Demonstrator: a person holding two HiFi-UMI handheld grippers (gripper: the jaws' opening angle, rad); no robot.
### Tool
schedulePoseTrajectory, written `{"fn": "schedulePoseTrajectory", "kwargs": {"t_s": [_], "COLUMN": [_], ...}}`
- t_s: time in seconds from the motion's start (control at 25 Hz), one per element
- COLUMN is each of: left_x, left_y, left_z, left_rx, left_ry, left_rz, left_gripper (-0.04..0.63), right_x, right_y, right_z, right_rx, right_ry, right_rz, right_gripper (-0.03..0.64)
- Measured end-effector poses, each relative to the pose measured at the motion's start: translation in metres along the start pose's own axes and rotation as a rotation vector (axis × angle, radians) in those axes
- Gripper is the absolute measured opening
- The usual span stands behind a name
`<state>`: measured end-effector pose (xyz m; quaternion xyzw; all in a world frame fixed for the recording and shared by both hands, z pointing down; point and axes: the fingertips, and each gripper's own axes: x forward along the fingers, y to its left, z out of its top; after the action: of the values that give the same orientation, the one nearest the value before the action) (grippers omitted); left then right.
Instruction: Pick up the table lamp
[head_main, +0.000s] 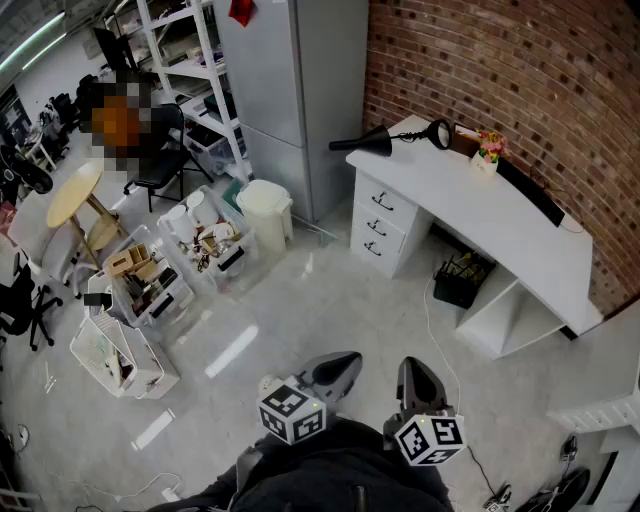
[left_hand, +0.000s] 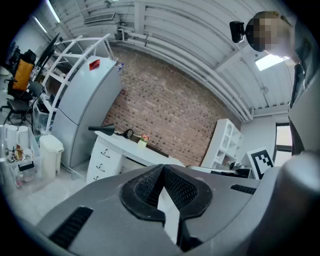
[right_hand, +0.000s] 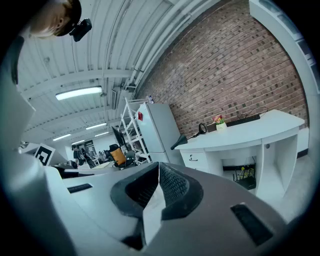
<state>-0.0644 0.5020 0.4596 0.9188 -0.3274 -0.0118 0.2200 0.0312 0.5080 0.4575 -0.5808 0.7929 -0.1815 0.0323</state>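
Black table lamp (head_main: 385, 140) on white desk (head_main: 520, 230), far beyond left gripper (head_main: 340, 365), right gripper (head_main: 415, 368), both closed, empty

- White table (head_main: 497, 222) stands along the brick wall (head_main: 520, 60).
- Black table lamp (head_main: 392, 138) sits on its far end, shade overhanging the edge.
- Small flower pot (head_main: 489, 151) near the lamp's base.

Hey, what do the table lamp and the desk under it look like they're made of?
Table lamp: looks like black matte metal or plastic; dark cone shade without glare, too small to be sure.
Desk: probably white painted or laminated board; flat smooth panels, even colour.
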Motion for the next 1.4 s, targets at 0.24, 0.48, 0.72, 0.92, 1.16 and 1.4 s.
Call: {"fn": "schedulePoseTrajectory", "kwargs": {"t_s": [0.24, 0.48, 0.72, 0.92, 1.16, 1.4], "left_x": [-0.006, -0.009, -0.016, -0.014, 0.004, 0.036], "left_y": [0.001, 0.003, 0.004, 0.01, 0.022, 0.043], "left_z": [0.0, -0.001, -0.002, -0.006, 0.002, 0.011], "left_rx": [-0.007, -0.016, -0.023, -0.037, -0.044, -0.053], "left_ry": [-0.003, -0.007, -0.013, 0.0, 0.013, 0.029], "left_rz": [0.024, 0.037, 0.053, 0.056, 0.033, 0.027], "left_gripper": [0.008, 0.008, 0.008, 0.008, 0.008, 0.008], "right_x": [-0.001, -0.002, -0.004, 0.0, 0.016, 0.045], "right_y": [0.004, 0.009, 0.013, 0.013, 0.0, -0.021], "right_z": [0.001, -0.002, -0.004, -0.007, -0.002, 0.003], "right_rx": [0.014, 0.025, 0.016, 0.021, 0.051, 0.055], "right_ry": [-0.001, 0.003, -0.005, -0.007, -0.019, -0.01], "right_rz": [0.011, 0.026, 0.03, 0.028, -0.013, -0.025], "right_gripper": [0.014, 0.014, 0.015, 0.015, 0.015, 0.015]}}
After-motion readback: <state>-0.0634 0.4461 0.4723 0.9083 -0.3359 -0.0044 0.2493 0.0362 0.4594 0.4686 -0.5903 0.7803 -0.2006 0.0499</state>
